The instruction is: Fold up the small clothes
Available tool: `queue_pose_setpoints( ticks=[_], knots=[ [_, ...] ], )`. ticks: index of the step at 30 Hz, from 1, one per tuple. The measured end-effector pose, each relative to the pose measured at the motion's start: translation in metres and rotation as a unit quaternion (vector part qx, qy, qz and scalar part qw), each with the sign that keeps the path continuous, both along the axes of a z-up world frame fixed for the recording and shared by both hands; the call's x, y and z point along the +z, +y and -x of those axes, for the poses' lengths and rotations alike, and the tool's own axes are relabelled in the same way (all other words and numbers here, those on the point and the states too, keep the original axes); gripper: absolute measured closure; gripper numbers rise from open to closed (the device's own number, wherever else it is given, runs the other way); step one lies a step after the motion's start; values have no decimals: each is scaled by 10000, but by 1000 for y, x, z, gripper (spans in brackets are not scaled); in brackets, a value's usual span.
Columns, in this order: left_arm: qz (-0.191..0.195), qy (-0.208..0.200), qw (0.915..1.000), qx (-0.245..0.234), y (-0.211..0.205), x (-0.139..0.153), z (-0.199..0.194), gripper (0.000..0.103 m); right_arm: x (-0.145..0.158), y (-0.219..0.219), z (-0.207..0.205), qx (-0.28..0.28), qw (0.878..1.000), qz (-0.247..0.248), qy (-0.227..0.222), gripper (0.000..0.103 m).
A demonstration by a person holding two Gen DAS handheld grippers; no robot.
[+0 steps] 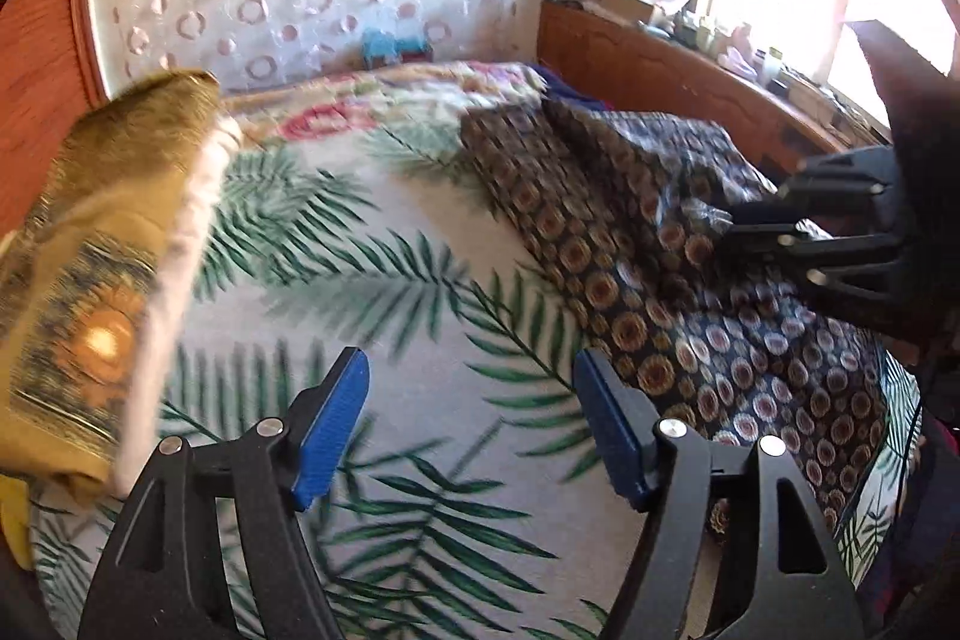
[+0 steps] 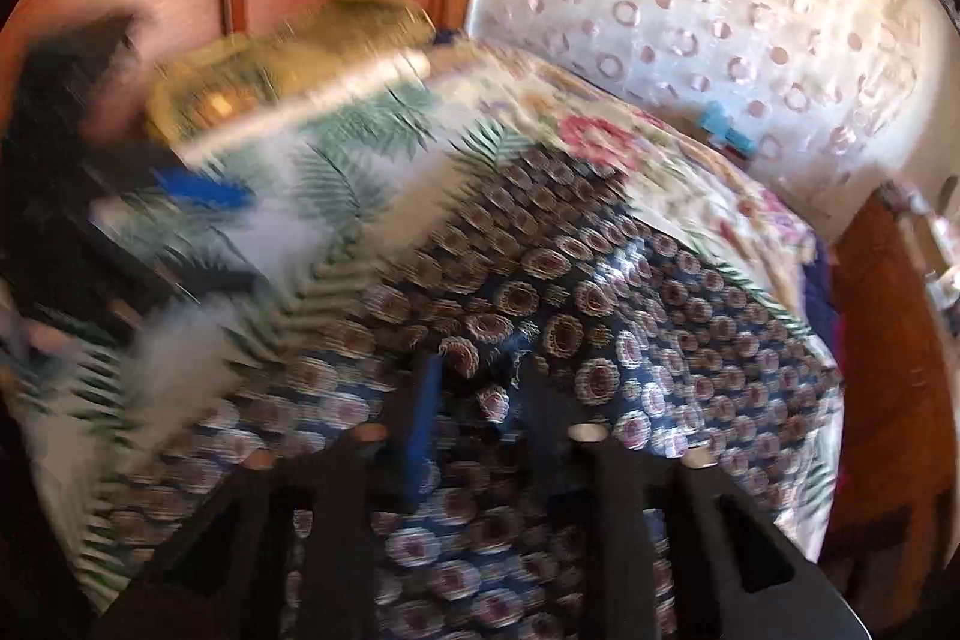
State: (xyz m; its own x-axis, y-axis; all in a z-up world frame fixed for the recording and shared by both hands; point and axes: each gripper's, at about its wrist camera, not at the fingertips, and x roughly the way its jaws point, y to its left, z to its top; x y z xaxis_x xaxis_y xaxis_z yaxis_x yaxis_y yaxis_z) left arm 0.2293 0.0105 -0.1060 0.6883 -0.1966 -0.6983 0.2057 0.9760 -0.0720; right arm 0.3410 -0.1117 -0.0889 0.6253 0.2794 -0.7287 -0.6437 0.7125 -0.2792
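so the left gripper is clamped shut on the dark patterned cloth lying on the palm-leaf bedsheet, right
Not quite. The left gripper is open and holds nothing; its blue pads stand wide apart over the palm-leaf bedsheet, as the left wrist view shows. The dark patterned cloth does lie on that sheet, near the right gripper.
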Motion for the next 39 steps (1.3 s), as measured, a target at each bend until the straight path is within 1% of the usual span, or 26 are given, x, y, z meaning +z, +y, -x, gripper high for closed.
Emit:
queue_pose_setpoints(
  ticks=[1,2,5,7,9,11,12,14,17,18,19,20,21,22,25,28,32,34,36,39],
  knots=[
    [13,-79,10000,47,2,6,0,31,1,-1,-5,11,10000,-36,31,99],
    [52,-150,9998,72,5,11,1,31,5,-5,-10,-7,10000,-84,24,101],
    [166,-302,9994,71,9,21,0,31,30,-30,-26,-248,9987,-424,-104,102],
    [254,-362,9990,23,9,24,-2,31,48,-53,-42,-552,9965,-556,-276,102],
    [354,-360,9987,-61,9,24,-7,31,62,-78,-63,-848,9935,-693,-307,102],
    [359,-364,9987,-74,4,23,-14,31,68,-102,-84,-1157,9902,-707,-327,102],
    [363,-349,9987,-90,1,23,-14,31,68,-115,-99,-1337,9882,-688,-275,102],
    [417,-326,9985,-168,-5,21,-17,31,61,-141,-128,-1721,9816,-826,2,102],
    [401,-287,9985,-235,-16,17,-18,31,50,-168,-158,-2094,9685,-1266,472,101],
    [390,-276,9985,-251,-18,17,-18,31,49,-172,-162,-2273,9650,-1236,420,100],
    [363,-255,9986,-281,-22,16,-18,31,48,-176,-162,-2459,9614,-1197,297,93],
    [330,-227,9987,-321,-26,13,-19,31,50,-178,-165,-2514,9597,-1231,263,86],
    [298,-189,9988,-349,-29,11,-20,31,50,-182,-163,-2532,9579,-1327,252,83],
    [252,-151,9989,-366,-32,9,-20,31,50,-176,-159,-2542,9571,-1370,236,81],
    [140,-79,9990,-426,-42,7,-19,31,47,-172,-139,-2257,9619,-1491,396,80],
    [41,-5,9989,-474,-50,3,-17,31,46,-163,-109,-1882,9677,-1574,578,80],
    [-2,86,9988,-475,-55,-2,-17,31,35,-156,-74,-1669,9733,-1363,797,80],
    [11,61,9989,-475,-55,0,-14,31,34,-167,-70,-1692,9740,-1243,853,80],
    [31,34,9989,-465,-55,3,-9,31,27,-166,-60,-1733,9740,-1134,919,80],
    [42,2,9990,-438,-56,5,-2,31,28,-166,-54,-1805,9725,-1091,990,80]
  ],
)
